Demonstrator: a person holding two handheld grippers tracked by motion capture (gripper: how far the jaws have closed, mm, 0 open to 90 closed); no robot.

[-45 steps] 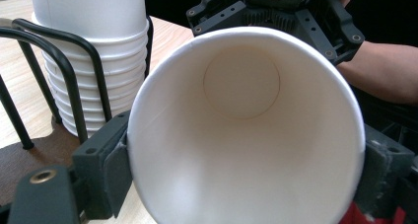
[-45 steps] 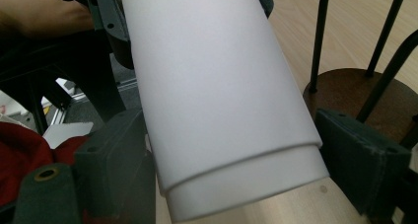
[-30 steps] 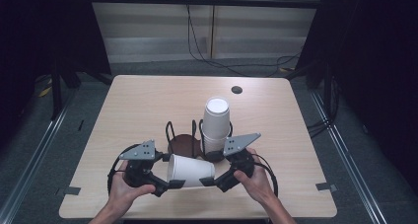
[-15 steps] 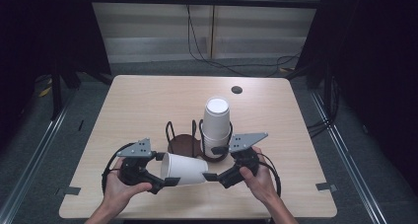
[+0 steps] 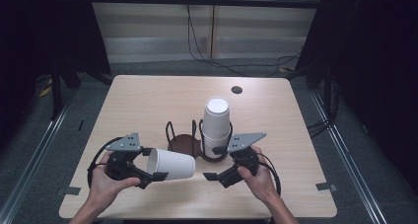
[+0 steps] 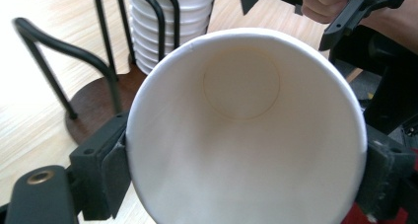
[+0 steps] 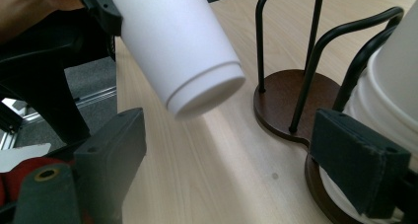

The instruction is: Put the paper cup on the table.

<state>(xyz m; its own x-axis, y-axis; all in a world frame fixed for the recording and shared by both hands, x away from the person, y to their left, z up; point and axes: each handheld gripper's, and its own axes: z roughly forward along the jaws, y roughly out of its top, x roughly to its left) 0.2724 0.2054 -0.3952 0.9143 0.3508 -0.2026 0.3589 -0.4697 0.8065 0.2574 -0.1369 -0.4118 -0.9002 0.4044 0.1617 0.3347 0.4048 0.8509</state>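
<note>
A white paper cup [image 5: 176, 165] lies on its side in the air over the table's front, and my left gripper [image 5: 154, 163] is shut on its rim. In the left gripper view the cup's open mouth [image 6: 244, 135] faces the camera between the two pads [image 6: 111, 169]. My right gripper [image 5: 213, 163] stands open just right of the cup's bottom, apart from it. In the right gripper view the cup [image 7: 182, 46] hangs above the open gripper [image 7: 236, 169]. A stack of white cups [image 5: 216, 125] stands in a black wire holder [image 5: 181, 142].
The holder has two brown round bases; the left one [image 7: 291, 100] is bare, and the right one carries the stack [image 7: 394, 86]. A small dark disc [image 5: 237, 90] lies near the table's far edge. The tabletop [image 5: 148, 105] is light wood.
My left gripper has drawn the cup to the left, away from the right gripper. A gap has opened between the cup's bottom and the right jaws. The right hand has stayed put.
</note>
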